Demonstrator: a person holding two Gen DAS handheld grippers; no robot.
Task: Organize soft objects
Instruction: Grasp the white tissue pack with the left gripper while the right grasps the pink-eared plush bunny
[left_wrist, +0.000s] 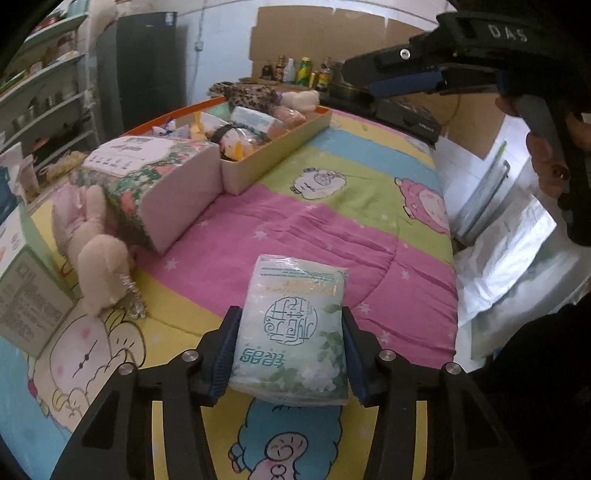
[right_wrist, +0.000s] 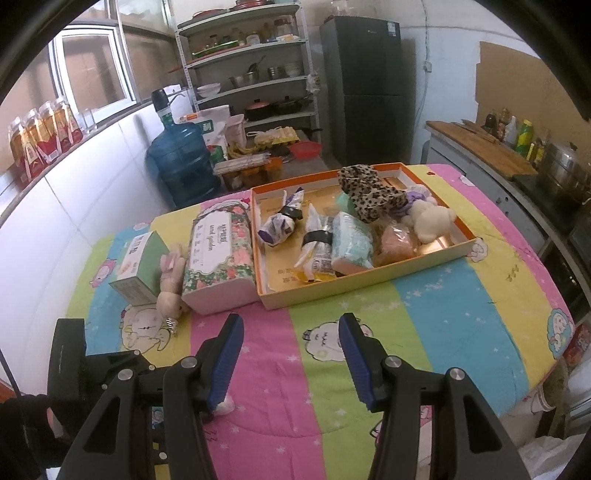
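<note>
My left gripper (left_wrist: 290, 354) is shut on a pale green tissue pack (left_wrist: 291, 328), holding it just above the striped quilt (left_wrist: 295, 229). My right gripper (right_wrist: 290, 354) is open and empty, hovering over the quilt (right_wrist: 424, 317). It also shows in the left wrist view (left_wrist: 406, 83) at the upper right. An orange-rimmed tray (right_wrist: 369, 278) at the far side holds several soft things: a leopard-print cloth (right_wrist: 369, 195), a cream plush (right_wrist: 428, 218), a tissue pack (right_wrist: 351, 240) and wrapped bundles. The tray also shows in the left wrist view (left_wrist: 280, 147).
A floral box (right_wrist: 218, 254) lies left of the tray, with a pink plush rabbit (right_wrist: 171, 280) and a green carton (right_wrist: 142, 269) beside it. A water jug (right_wrist: 181, 158), shelves (right_wrist: 251, 62) and a fridge (right_wrist: 362, 88) stand behind. A counter with bottles (right_wrist: 517, 136) is at right.
</note>
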